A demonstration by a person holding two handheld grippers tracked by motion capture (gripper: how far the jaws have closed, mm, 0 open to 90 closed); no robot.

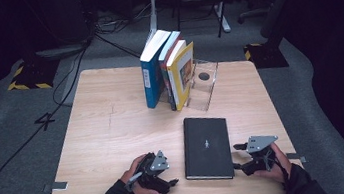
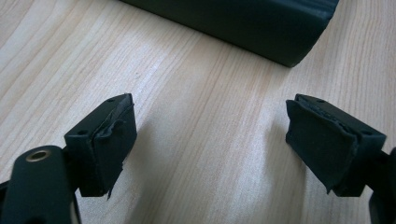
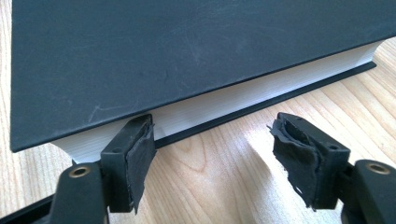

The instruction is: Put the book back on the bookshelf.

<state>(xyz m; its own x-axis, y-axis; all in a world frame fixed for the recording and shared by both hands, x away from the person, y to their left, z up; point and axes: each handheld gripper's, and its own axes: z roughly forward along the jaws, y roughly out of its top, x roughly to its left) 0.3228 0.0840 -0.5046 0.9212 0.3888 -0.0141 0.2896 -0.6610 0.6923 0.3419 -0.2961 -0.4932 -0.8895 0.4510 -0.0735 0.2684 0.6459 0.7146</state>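
A black hardcover book lies flat on the wooden table near its front edge. My left gripper rests on the table just left of the book, pointing at it. In the left gripper view this gripper is open over bare wood, with a corner of the book ahead. My right gripper sits at the book's right side. In the right gripper view it is open, low on the table, and one jaw is close to the white page edge of the book.
Three upright books, blue, red and yellow, lean against a clear acrylic stand at the table's far middle. Cables run across the grey floor at the left. Chair and desk legs stand beyond the table.
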